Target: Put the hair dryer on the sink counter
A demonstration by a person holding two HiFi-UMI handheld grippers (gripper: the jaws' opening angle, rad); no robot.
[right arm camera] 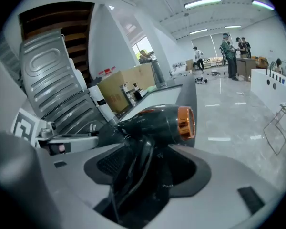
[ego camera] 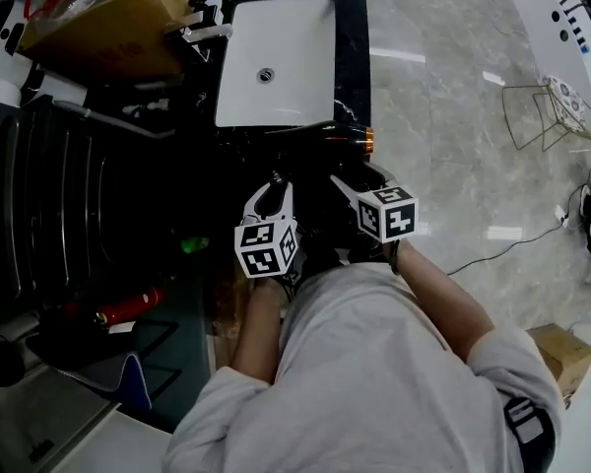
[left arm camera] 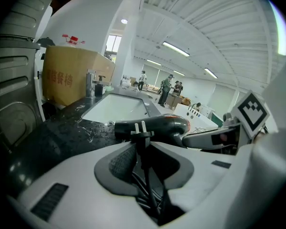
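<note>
There's the hair dryer down on the dark table, lying just along the near edge of the white sink, its orange-ringed end pointing out over the table's open side. The right tongs are spread wide, with the dryer's handle standing loose between them. The left tongs are pinching the power cord, and its plug sticks up with the prongs right by the dryer's body
</note>
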